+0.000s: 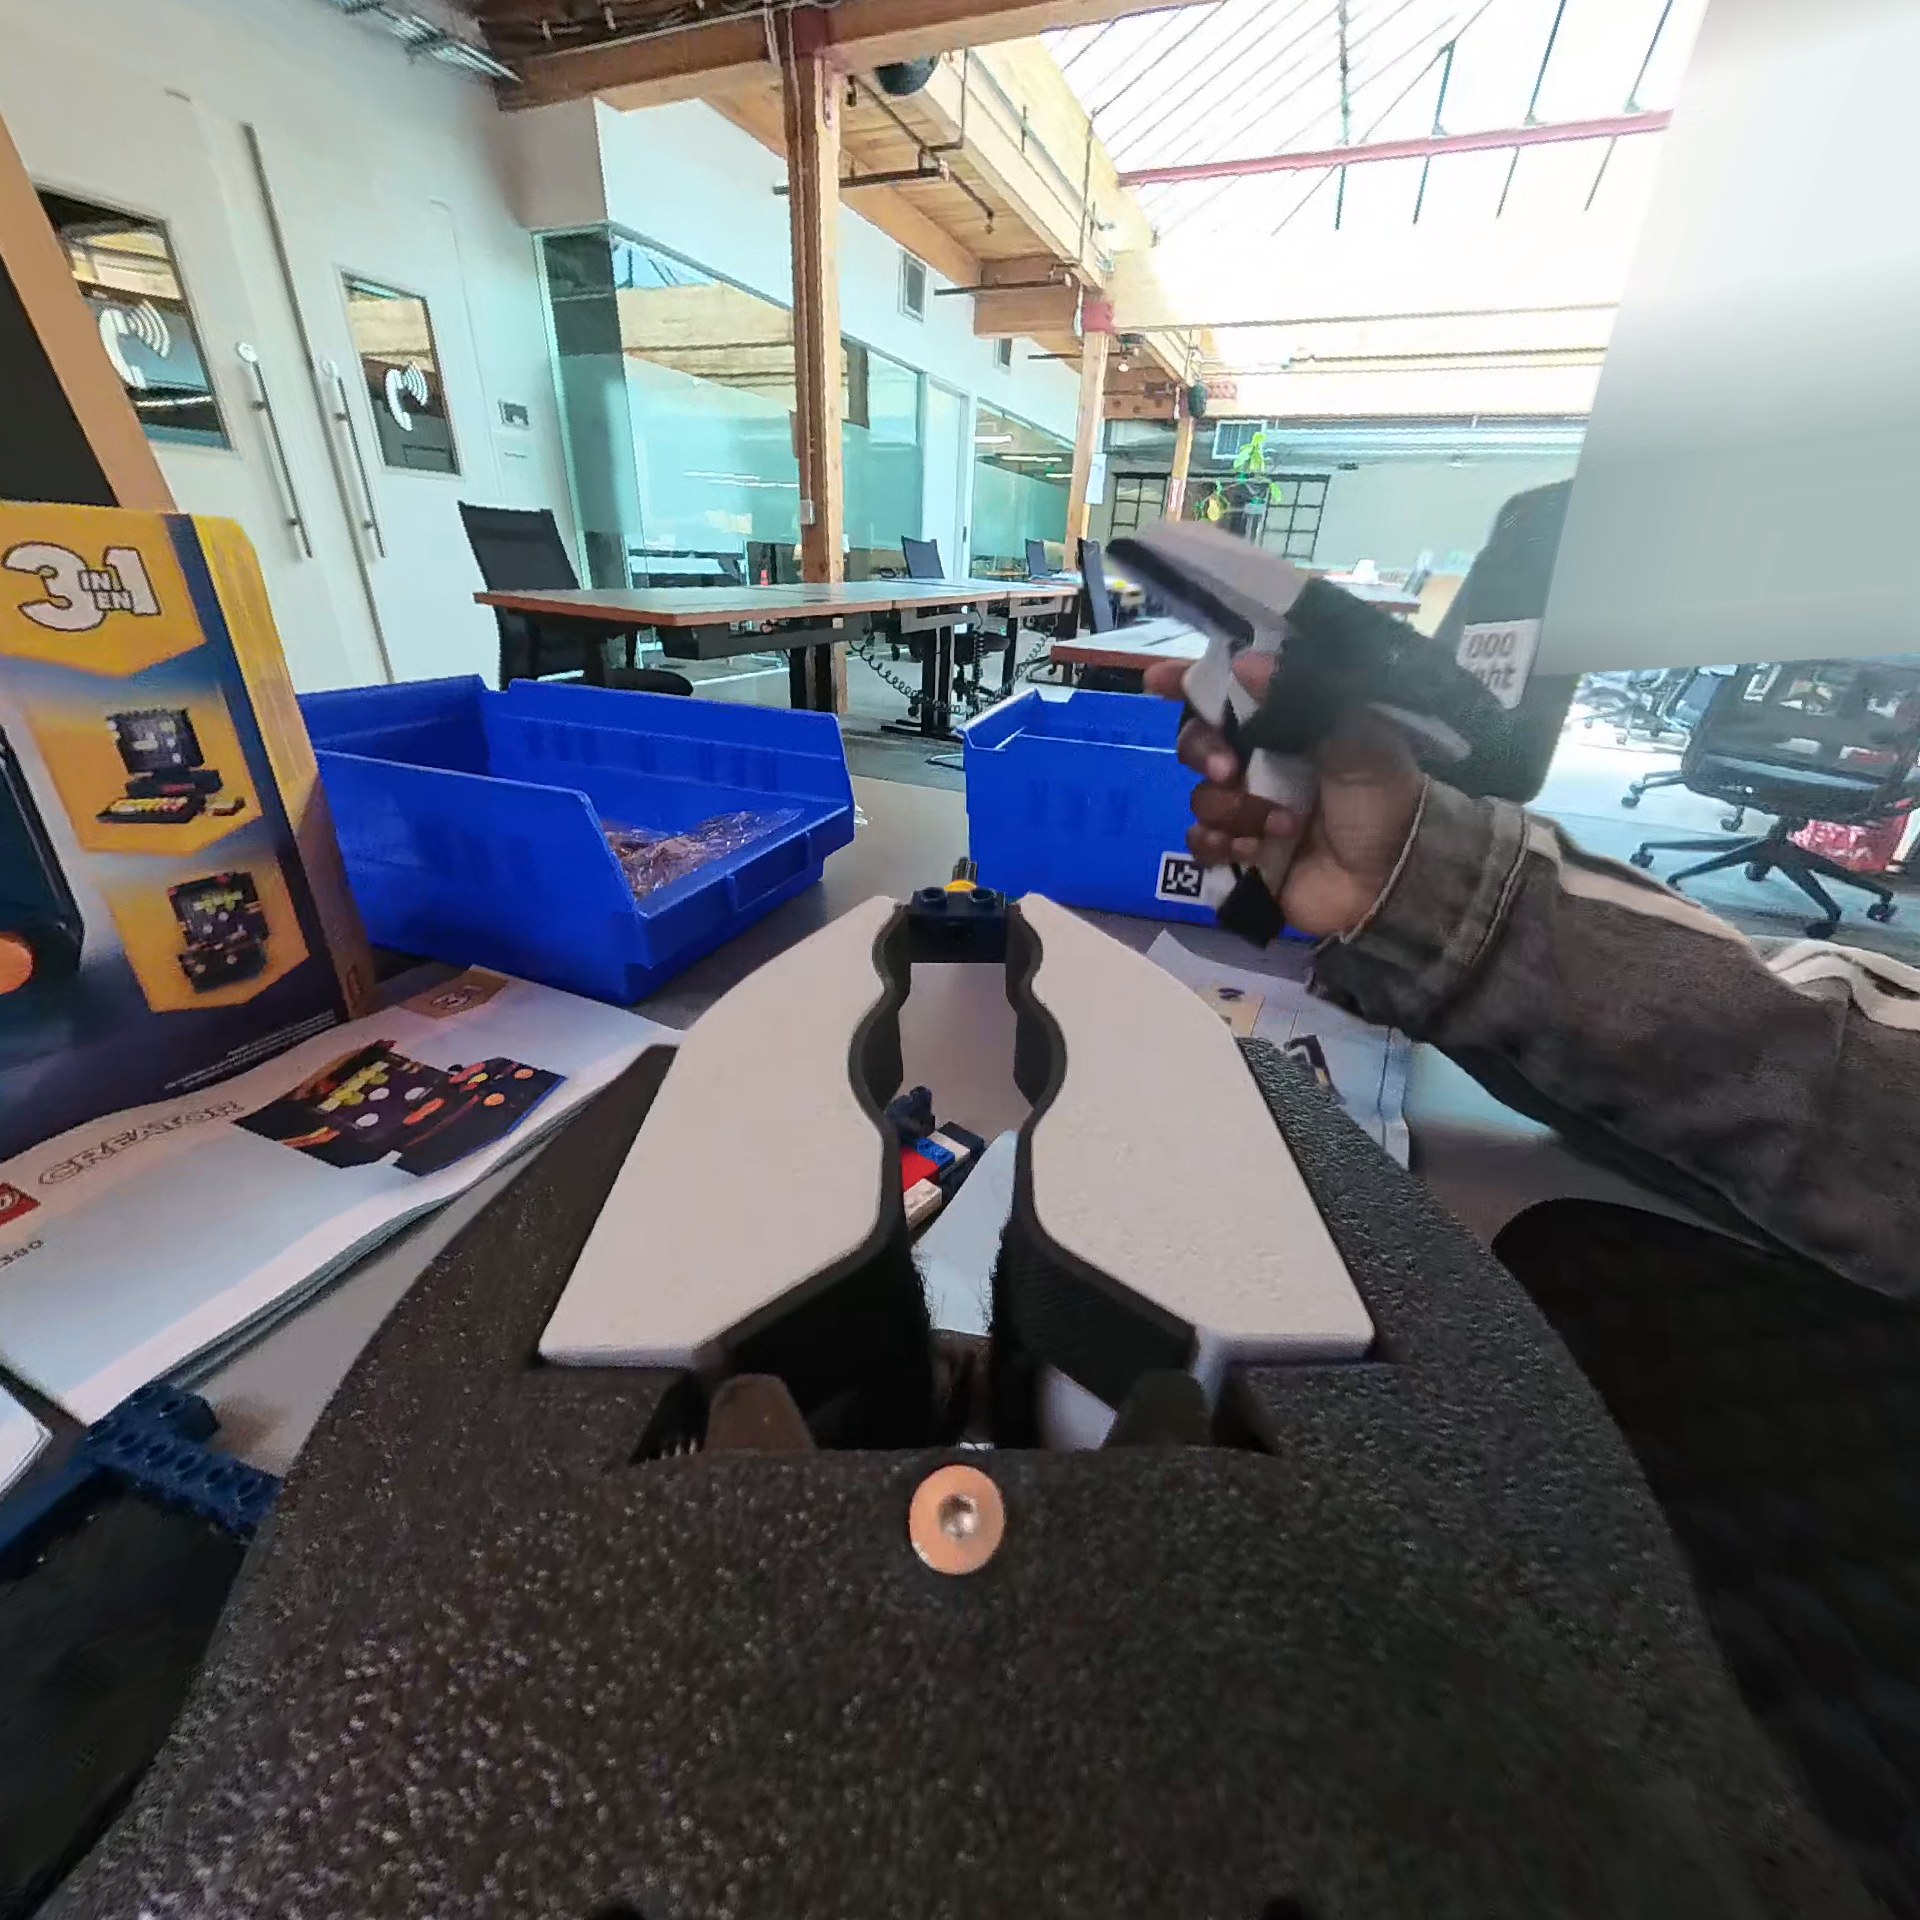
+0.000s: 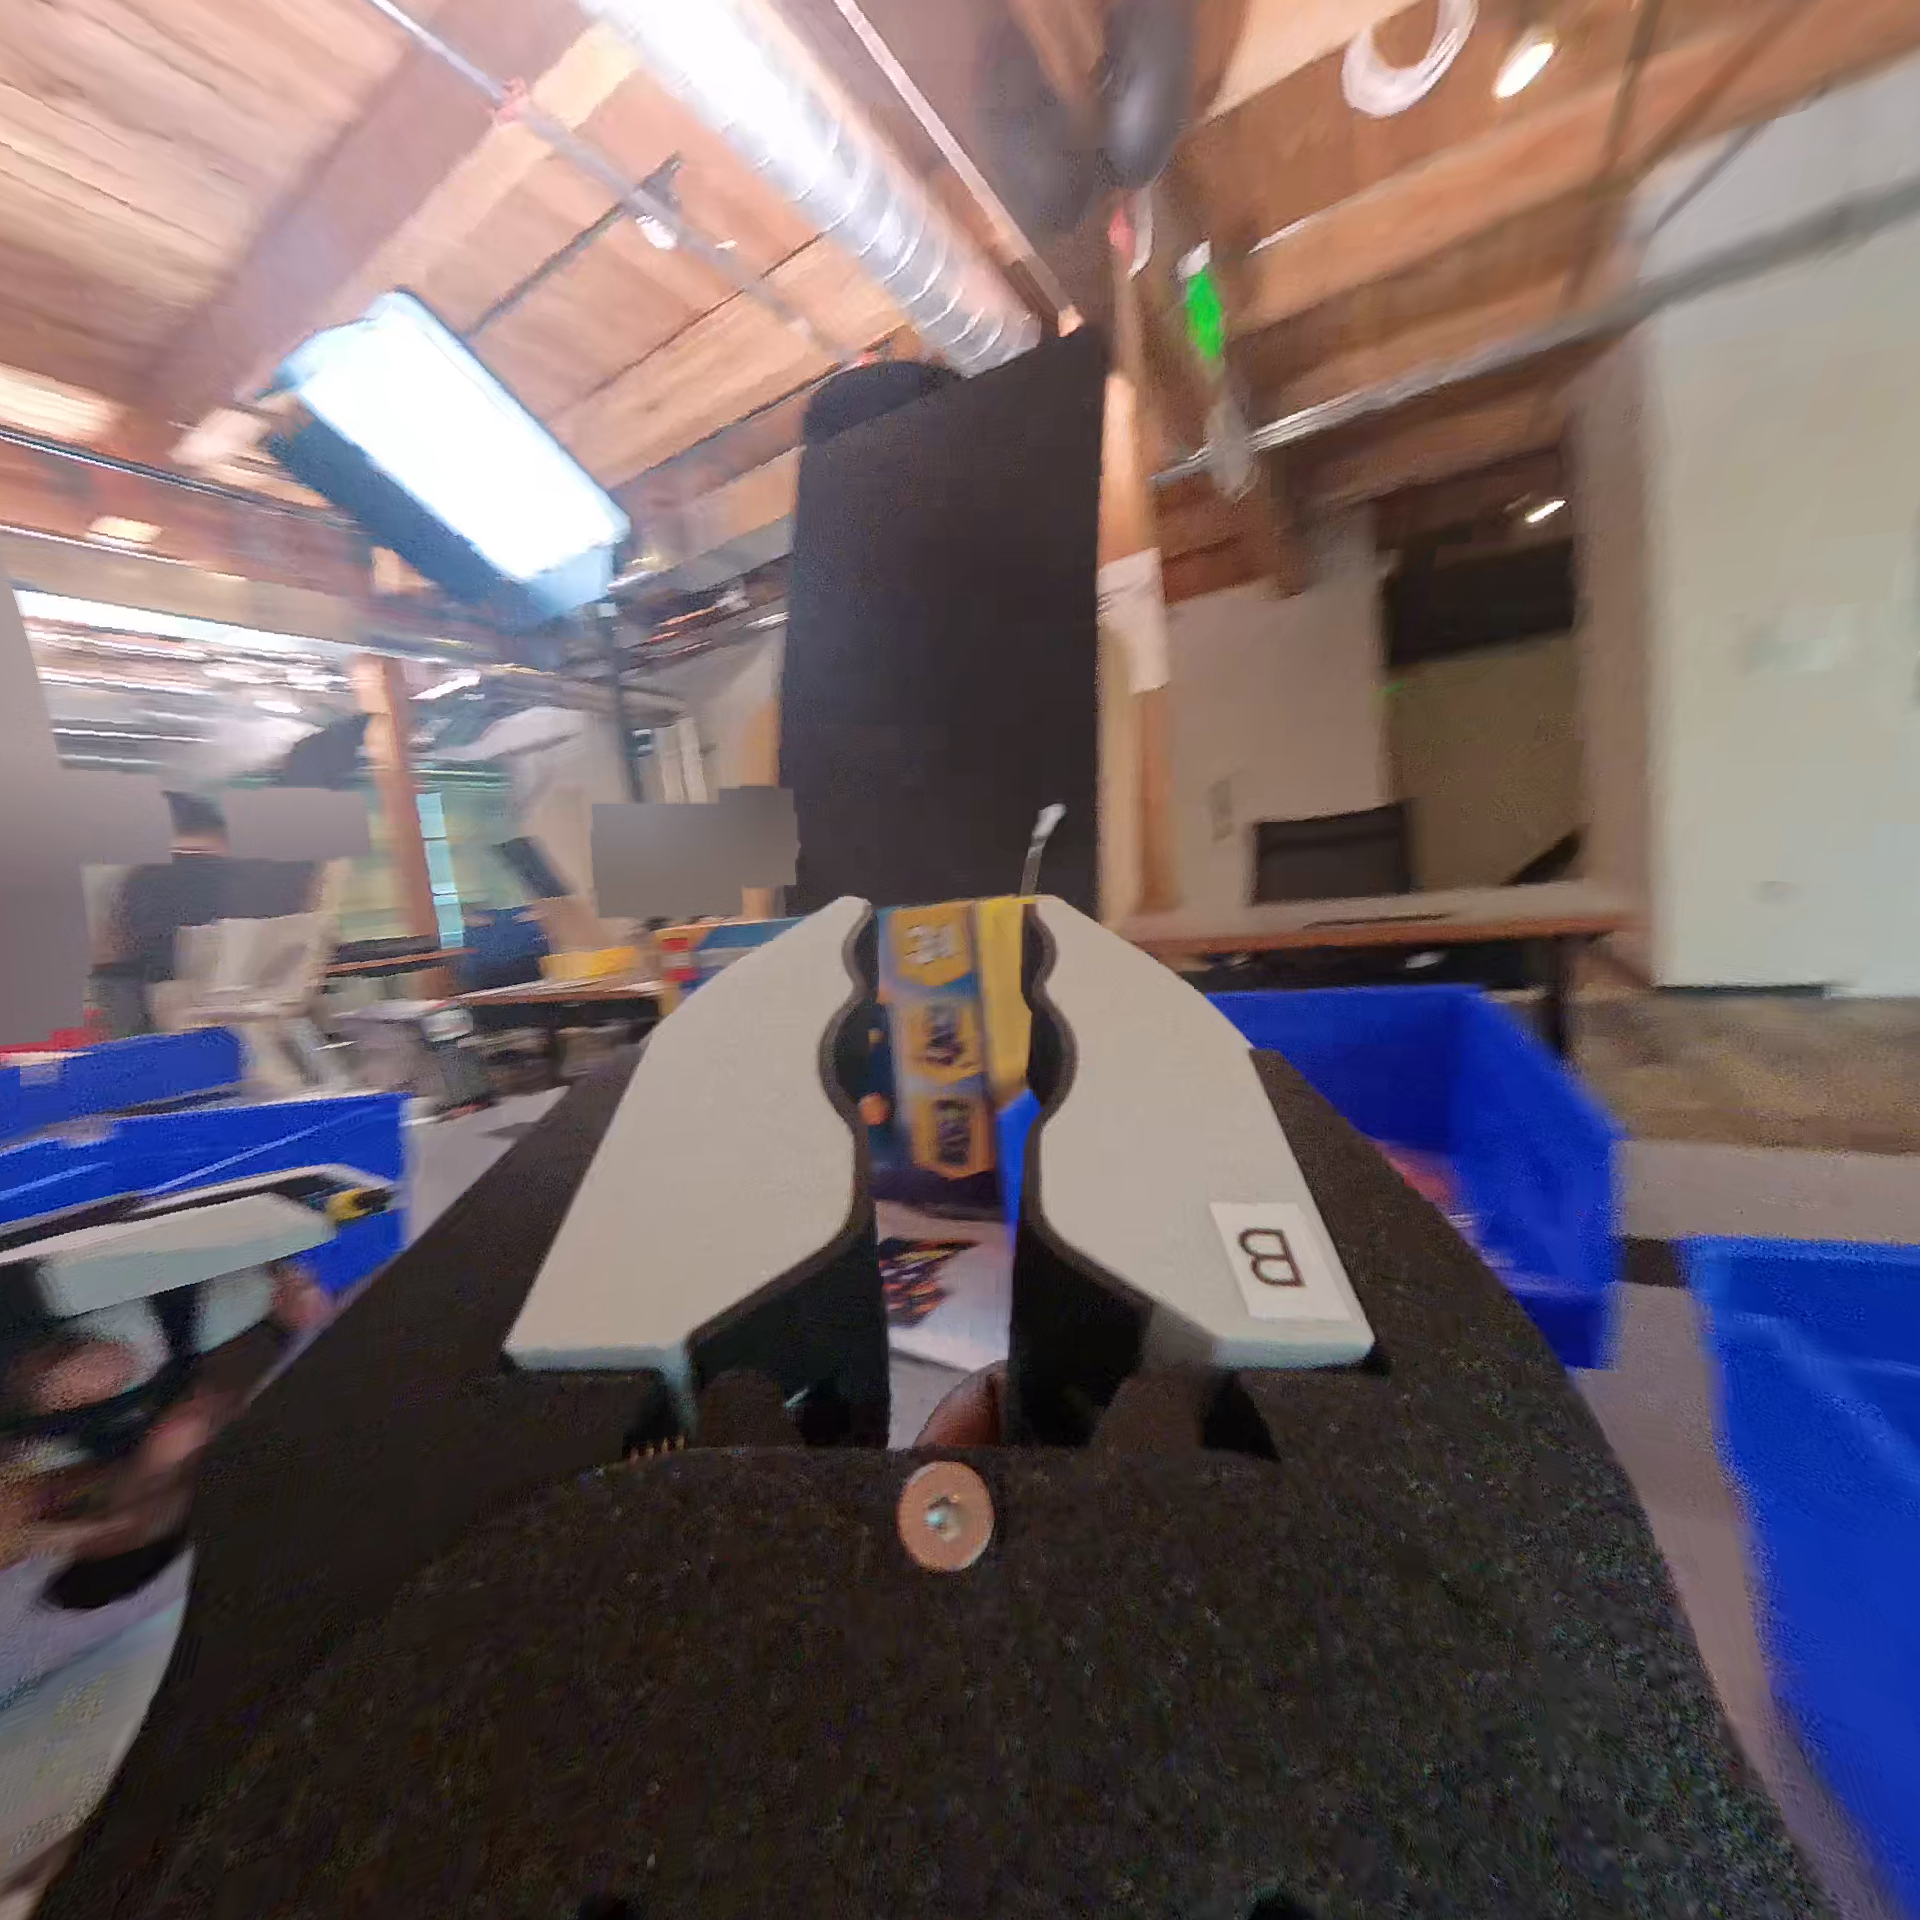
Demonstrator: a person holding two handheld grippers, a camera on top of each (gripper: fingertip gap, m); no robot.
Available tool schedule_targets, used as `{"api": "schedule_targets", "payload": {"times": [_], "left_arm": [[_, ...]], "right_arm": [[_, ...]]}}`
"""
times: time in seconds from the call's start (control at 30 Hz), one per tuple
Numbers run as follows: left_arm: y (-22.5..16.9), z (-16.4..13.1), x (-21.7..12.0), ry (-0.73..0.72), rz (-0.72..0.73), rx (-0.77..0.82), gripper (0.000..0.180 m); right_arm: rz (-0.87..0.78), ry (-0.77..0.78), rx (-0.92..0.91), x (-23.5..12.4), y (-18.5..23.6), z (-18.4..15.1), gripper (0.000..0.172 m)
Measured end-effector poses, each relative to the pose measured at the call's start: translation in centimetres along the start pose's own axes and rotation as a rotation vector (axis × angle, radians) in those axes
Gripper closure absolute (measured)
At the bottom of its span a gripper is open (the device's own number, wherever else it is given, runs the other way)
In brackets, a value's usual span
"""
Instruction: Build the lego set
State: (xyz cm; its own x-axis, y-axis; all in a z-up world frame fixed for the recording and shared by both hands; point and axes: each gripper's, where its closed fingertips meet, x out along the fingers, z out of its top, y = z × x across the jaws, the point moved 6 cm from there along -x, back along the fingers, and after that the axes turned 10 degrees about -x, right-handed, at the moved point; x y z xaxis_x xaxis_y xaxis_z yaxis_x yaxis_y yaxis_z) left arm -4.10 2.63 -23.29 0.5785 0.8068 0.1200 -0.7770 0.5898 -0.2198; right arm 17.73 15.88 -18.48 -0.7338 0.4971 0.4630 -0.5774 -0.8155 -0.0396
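The left tool (image 1: 957,928) gripped a small dark blue toy brick (image 1: 956,925) at its fingertips, both pads pressed to its sides, above the counter (image 1: 894,831) between two blue bins (image 1: 582,821). An open instruction booklet (image 1: 260,1153) and an upright toy box (image 1: 156,769) lay to its left. The right tool (image 2: 951,925) was raised in the person's hand (image 1: 1320,821), jaws parted around nothing, the same box seen far off through the gap.

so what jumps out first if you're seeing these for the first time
In the left wrist view, the left gripper pinches a small dark blue brick between its fingertips, held up above the table. Behind it sit two bright blue bins, with a colourful toy box standing at the left. To the right, a hand holds the right gripper raised in the air.
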Motion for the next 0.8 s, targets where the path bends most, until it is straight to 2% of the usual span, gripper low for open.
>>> {"api": "schedule_targets", "payload": {"times": [0.07, 0.13, 0.8], "left_arm": [[-0.2, -0.2, 0.1, 0.016, 0.002, 0.021, 0.164], [-0.3, -0.4, 0.3, 0.037, 0.003, 0.056, 0.164], [-0.1, -1.3, 0.5, 0.106, 0.032, 0.107, 0.164]], "right_arm": [[-0.105, -0.009, -0.080, -0.6, -0.9, 0.6, 0.154], [-0.150, -0.031, -0.115, -1.0, -1.1, 0.7, 0.172], [-0.173, -0.003, -0.021, -0.9, -1.6, -0.5, 0.171]]}}
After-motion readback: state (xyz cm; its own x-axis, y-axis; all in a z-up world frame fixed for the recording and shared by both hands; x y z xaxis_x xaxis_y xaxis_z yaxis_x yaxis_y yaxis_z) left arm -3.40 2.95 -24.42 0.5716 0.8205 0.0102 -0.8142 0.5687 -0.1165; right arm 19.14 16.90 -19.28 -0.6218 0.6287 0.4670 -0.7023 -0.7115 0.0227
